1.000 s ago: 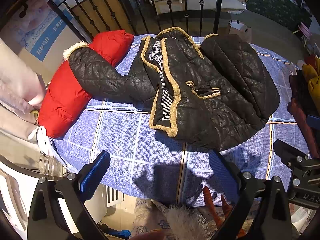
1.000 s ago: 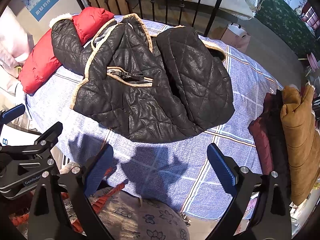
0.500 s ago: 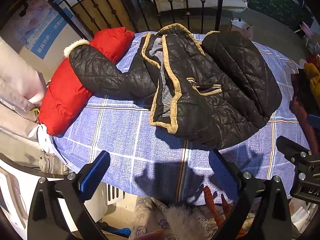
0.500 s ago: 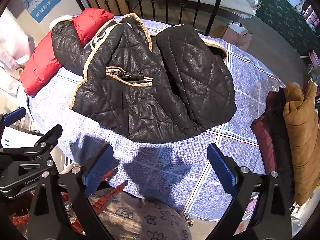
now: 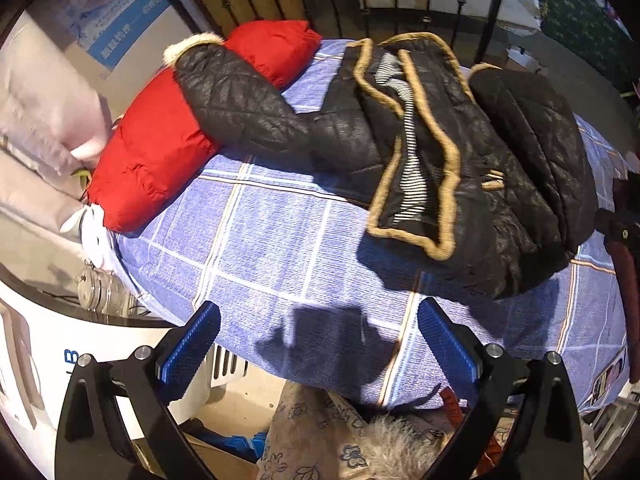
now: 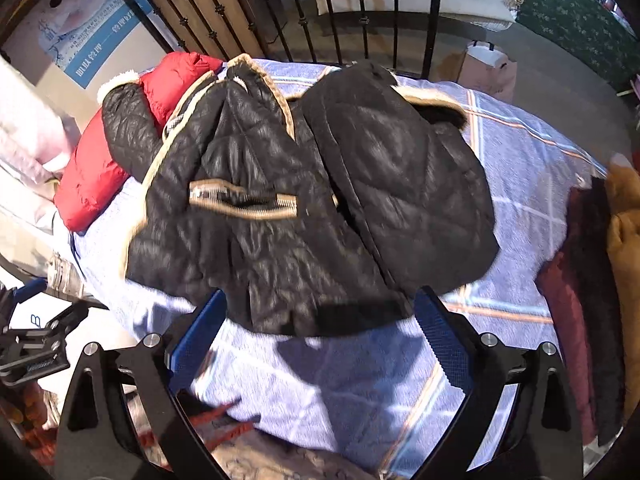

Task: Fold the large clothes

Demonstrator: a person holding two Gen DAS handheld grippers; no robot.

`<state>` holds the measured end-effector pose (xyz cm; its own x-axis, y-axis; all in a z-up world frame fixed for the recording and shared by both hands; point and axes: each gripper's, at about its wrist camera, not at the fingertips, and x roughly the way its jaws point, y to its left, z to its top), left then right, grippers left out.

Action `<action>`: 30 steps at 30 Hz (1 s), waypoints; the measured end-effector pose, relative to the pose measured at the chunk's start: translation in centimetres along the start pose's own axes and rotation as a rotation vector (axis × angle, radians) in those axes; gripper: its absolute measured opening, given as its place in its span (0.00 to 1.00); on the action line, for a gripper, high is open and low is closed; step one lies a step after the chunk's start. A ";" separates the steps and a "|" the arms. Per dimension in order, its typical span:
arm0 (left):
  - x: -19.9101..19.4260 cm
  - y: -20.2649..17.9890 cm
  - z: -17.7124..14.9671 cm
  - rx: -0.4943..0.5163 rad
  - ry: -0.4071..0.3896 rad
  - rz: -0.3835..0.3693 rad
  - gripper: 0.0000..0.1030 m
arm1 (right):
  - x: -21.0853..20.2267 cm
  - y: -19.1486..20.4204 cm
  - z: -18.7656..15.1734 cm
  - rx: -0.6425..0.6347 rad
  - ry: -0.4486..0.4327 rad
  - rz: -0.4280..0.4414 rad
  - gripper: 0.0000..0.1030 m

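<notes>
A black quilted jacket [image 5: 460, 168] with tan trim lies on the blue checked tablecloth [image 5: 280, 248]. Its right sleeve is folded over the body and its left sleeve [image 5: 240, 104] stretches out onto a red jacket. In the right wrist view the jacket [image 6: 304, 208] fills the middle. My left gripper [image 5: 318, 346] is open and empty above the table's near edge, short of the jacket's hem. My right gripper [image 6: 320, 332] is open and empty, its blue pads [image 6: 442, 340] close over the jacket's bottom hem.
A red puffer jacket [image 5: 160, 144] lies at the table's left edge under the sleeve. Brown and dark red clothes [image 6: 600, 280] are piled at the right. A black iron railing [image 6: 320, 20] stands behind the table. A white appliance [image 5: 36, 360] stands at lower left.
Both grippers have moved forward toward the jacket. The right gripper now reaches the bottom hem. The left gripper has shifted left and closer to the table. The jacket has not moved.
</notes>
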<state>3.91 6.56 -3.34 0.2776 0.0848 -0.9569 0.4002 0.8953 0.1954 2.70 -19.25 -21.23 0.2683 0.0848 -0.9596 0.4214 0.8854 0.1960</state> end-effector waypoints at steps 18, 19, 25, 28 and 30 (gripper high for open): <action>4.5 10.2 8.7 -0.001 -0.065 -0.047 0.95 | 14.1 8.2 9.4 -0.053 0.002 0.122 0.10; 4.8 10.0 9.8 0.016 -0.076 -0.065 0.95 | 12.8 8.5 7.8 -0.065 0.012 0.156 0.09; 5.6 6.6 18.2 0.150 -0.180 -0.134 0.95 | 8.1 8.0 -7.3 -0.060 0.296 0.125 0.07; 4.9 4.3 22.3 0.190 -0.257 -0.166 0.95 | 6.6 7.5 -10.9 -0.049 0.376 0.009 0.09; 5.2 2.6 24.3 0.220 -0.273 -0.198 0.95 | 3.4 6.6 -10.4 0.042 0.348 -0.001 0.18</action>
<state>27.59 -1.29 -2.55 0.3862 -0.2258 -0.8944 0.6382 0.7654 0.0824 -2.62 -8.39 -25.34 -0.0403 0.2413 -0.9696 0.4585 0.8667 0.1966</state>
